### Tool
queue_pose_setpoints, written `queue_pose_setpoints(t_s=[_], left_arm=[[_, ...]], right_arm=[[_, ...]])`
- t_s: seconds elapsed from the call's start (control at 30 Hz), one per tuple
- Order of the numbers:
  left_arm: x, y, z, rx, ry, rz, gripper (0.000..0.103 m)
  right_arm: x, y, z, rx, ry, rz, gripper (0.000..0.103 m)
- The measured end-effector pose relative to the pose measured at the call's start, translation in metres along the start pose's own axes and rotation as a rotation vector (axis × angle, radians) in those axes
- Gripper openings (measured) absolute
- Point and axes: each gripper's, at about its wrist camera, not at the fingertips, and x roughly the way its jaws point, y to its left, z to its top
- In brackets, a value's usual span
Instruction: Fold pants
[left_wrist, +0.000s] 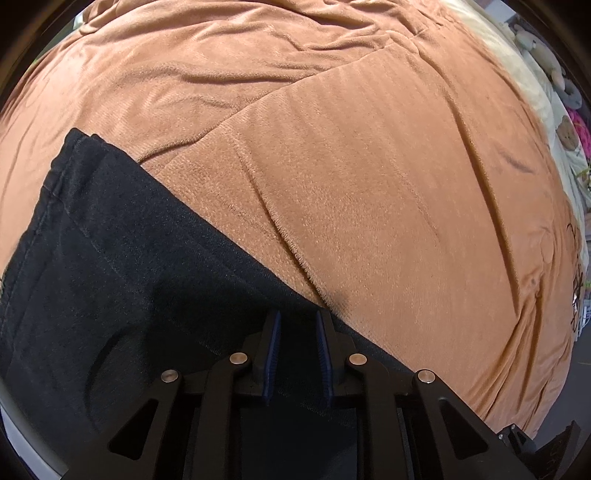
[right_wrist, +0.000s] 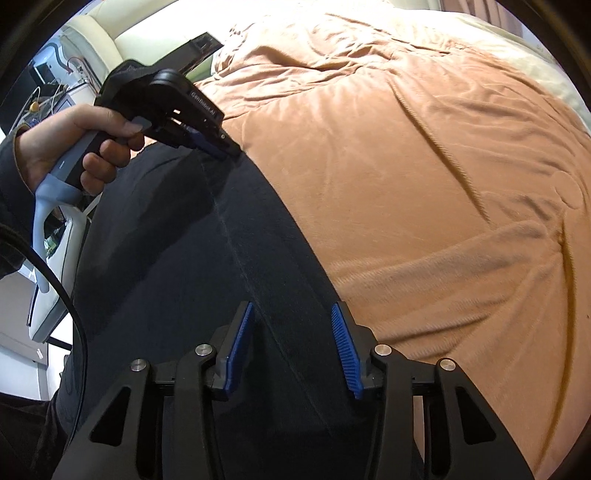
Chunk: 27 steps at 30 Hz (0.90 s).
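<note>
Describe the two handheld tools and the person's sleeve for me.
Both tools are black with blue ribbed pads and silver pivot pins. The left tool has a grey pistol handle and white lettering on its side; a black cable hangs below it. The hand emerges from a dark sleeve.

Right gripper (right_wrist: 295, 347) jaws apart over black pants (right_wrist: 207, 266); left gripper (right_wrist: 225, 149) pinching pants edge

Soft daylight, blown-out top left — fisheye-bent edges, slight blur
</note>
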Motion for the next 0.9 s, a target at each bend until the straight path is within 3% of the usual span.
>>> queue_pose_setpoints(t_s=[0.23,0.4,0.53,0.6,0.67,0.9], left_arm=[[0.008,-0.007,0.001,0.015,0.023,0.033,0.019],[0.006,-0.011,-0.001,0.015,0.062,0.010,0.020],[0.010,-0.012,-0.002,0.005,0.071,0.007,0.020],[0.010,-0.014,-0.002,0.009,0.053,0.018,0.016],[0.010,-0.015,-0.006,0.010,0.040,0.016,0.004],[-0.008,-0.009,-0.009,-0.011,-0.005,-0.059,0.001]], right_arm=[[0.020,0.005,0.010,-0.004,0.034,0.010,0.042],[0.023,0.007,0.009,-0.020,0.034,0.021,0.042],[0.025,0.006,0.010,-0.010,0.022,0.019,0.023],[0.023,0.004,0.010,0.000,0.007,0.014,0.006],[0.021,0.004,0.011,0.008,-0.006,0.010,0.001],[0.003,0.012,0.010,-0.016,-0.055,-0.035,0.000]])
